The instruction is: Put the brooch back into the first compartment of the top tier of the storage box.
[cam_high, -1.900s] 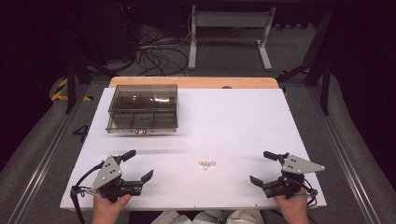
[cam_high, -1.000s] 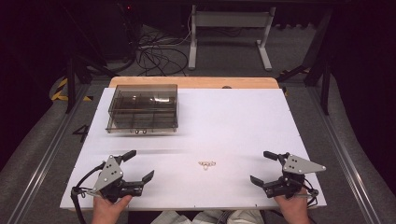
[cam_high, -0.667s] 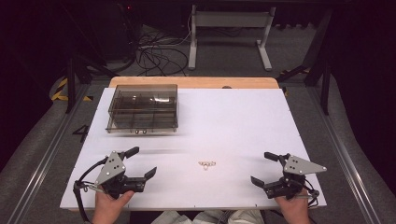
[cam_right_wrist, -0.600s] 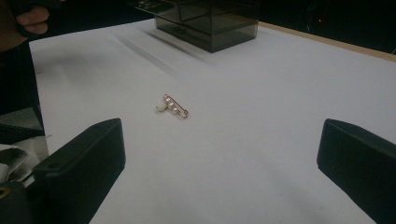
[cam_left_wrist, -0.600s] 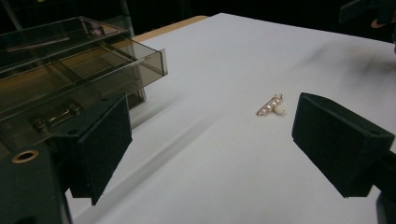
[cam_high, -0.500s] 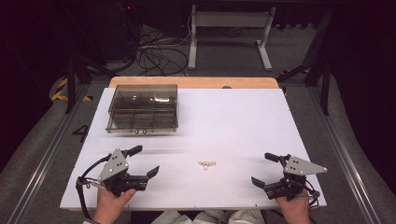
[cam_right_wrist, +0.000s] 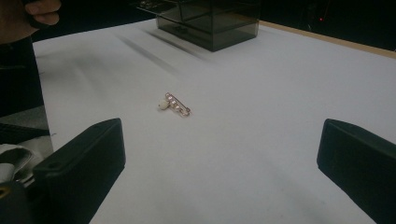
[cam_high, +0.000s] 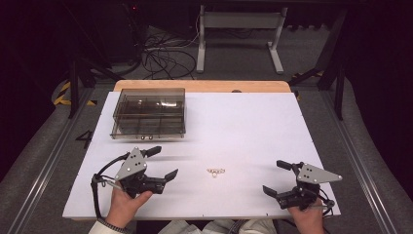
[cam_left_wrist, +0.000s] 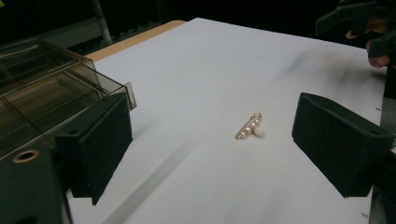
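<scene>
Lying mid-table: brooch (cam_high: pixel 215 171), possibly pearled | left gripper (cam_high: pixel 159 165), right gripper (cam_high: pixel 280 178) both spread | box (cam_high: pixel 148 112) far-left edge

A small gold-toned brooch (cam_high: pixel 215 171) set with a row of pale stones and one larger pearl-like bead lies flat on the white tabletop (cam_high: pixel 243 126), well apart from the smoky transparent compartment box (cam_high: pixel 149 112), nearer the table's front edge than the box.
</scene>
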The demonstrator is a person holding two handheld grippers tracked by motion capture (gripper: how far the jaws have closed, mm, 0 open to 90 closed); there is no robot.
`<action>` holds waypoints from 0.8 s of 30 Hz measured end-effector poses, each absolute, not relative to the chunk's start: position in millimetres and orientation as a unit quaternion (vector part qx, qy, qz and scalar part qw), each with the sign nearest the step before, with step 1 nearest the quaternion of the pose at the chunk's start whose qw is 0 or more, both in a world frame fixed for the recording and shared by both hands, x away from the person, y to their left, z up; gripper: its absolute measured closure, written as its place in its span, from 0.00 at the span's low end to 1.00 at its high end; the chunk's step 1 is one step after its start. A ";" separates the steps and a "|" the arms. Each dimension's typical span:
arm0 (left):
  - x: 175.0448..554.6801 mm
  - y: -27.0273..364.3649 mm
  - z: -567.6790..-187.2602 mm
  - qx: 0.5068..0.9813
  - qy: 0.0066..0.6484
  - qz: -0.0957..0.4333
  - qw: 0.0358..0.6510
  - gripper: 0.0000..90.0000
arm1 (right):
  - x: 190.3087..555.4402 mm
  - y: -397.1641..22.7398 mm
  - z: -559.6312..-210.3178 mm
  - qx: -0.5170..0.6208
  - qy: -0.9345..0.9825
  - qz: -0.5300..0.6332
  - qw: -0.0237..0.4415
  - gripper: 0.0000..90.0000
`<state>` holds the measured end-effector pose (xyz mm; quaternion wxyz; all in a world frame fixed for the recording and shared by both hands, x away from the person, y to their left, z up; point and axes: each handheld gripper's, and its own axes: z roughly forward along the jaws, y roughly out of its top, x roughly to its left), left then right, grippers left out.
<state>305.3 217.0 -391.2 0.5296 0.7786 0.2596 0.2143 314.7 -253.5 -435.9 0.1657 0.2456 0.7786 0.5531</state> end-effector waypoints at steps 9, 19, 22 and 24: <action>314.7 202.8 -383.5 0.786 0.253 0.211 0.524 0.15 | 315.9 -251.8 -436.0 0.245 0.779 0.554 0.164 0.02; 324.2 187.5 -377.4 0.791 0.244 0.201 0.524 0.15 | 318.1 -251.3 -436.3 0.243 0.779 0.555 0.162 0.02; 326.2 183.7 -375.8 0.792 0.240 0.200 0.524 0.15 | 318.5 -251.1 -436.5 0.243 0.779 0.555 0.160 0.02; 327.9 180.6 -374.9 0.794 0.238 0.200 0.523 0.15 | 318.5 -251.2 -436.5 0.243 0.780 0.555 0.160 0.02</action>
